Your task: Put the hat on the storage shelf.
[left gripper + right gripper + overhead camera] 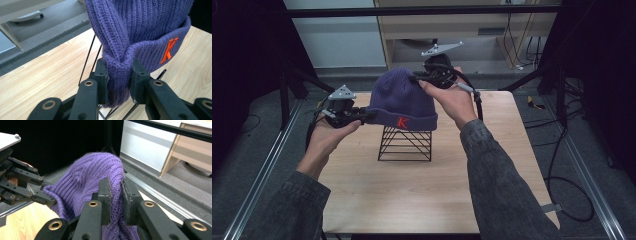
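A light wooden table (362, 200) fills the middle of the high view. A black wire stand (405, 144) sits directly on it, near centre frame.

Landmark is my counter (377, 200), light wood top. Grey carpet floor (252, 150) on all sides of it. Aluminium rail (262, 170) runs along the floor just left of the counter, a second rail (587, 190) on its right. Black cables (562, 150) snake over the floor right of it. Beyond its far edge: pale wooden cabinet (472, 25), with a white panel (332, 35) left of that cabinet.
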The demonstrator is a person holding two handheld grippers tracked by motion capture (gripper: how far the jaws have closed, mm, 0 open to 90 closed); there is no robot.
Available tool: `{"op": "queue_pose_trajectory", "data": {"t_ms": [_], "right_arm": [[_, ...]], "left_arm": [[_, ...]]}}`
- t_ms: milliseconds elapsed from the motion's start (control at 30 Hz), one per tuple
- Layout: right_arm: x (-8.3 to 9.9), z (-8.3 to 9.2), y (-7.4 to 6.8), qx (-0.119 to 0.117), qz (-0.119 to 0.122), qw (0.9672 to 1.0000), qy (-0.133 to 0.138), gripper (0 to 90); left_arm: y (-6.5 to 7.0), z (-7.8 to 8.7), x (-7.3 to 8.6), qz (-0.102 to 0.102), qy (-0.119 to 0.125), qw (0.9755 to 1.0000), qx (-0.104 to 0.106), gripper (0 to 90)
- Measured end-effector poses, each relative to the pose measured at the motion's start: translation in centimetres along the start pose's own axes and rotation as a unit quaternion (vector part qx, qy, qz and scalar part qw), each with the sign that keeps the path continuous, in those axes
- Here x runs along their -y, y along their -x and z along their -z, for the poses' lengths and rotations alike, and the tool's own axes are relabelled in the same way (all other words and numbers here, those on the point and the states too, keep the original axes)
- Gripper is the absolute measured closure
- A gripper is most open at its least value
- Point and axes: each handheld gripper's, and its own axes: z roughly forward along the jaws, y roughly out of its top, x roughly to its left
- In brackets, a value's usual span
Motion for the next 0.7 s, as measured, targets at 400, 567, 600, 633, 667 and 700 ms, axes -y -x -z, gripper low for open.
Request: {"op": "queue_pose_trajectory", "data": {"t_ms": [400, 567, 600, 633, 667, 700], "right_arm": [[1.3, -0.3, -0.1, -0.001, 0.016, 0.9995, -0.025, 78.7], [1.7, -0.1, 0.0, -0.001, 0.014, 0.9995, -0.029, 78.7], [1.8, -0.1, 0.0, -0.002, 0.014, 0.9995, -0.029, 78.7], [1.8, -0.1, -0.1, -0.002, 0.014, 0.9995, -0.029, 78.6], [1.8, -0.1, -0.1, -0.002, 0.014, 0.9995, -0.029, 78.6], [1.9, 0.0, -0.1, -0.005, 0.017, 0.9994, -0.029, 78.5]], "left_arm": [[-0.1, -0.7, 1.3, 0.004, -0.011, 0.9999, 0.006, 70.4], [0.2, -1.1, 1.5, 0.002, -0.012, 0.9999, 0.008, 70.3], [0.2, -1.1, 1.5, 0.000, -0.014, 0.9999, 0.009, 70.3], [0.2, -1.2, 1.6, 0.001, -0.016, 0.9998, 0.009, 70.3], [0.2, -1.2, 1.6, 0.001, -0.016, 0.9998, 0.009, 70.3], [0.2, -1.2, 1.7, 0.000, -0.016, 0.9998, 0.009, 70.2]]}}
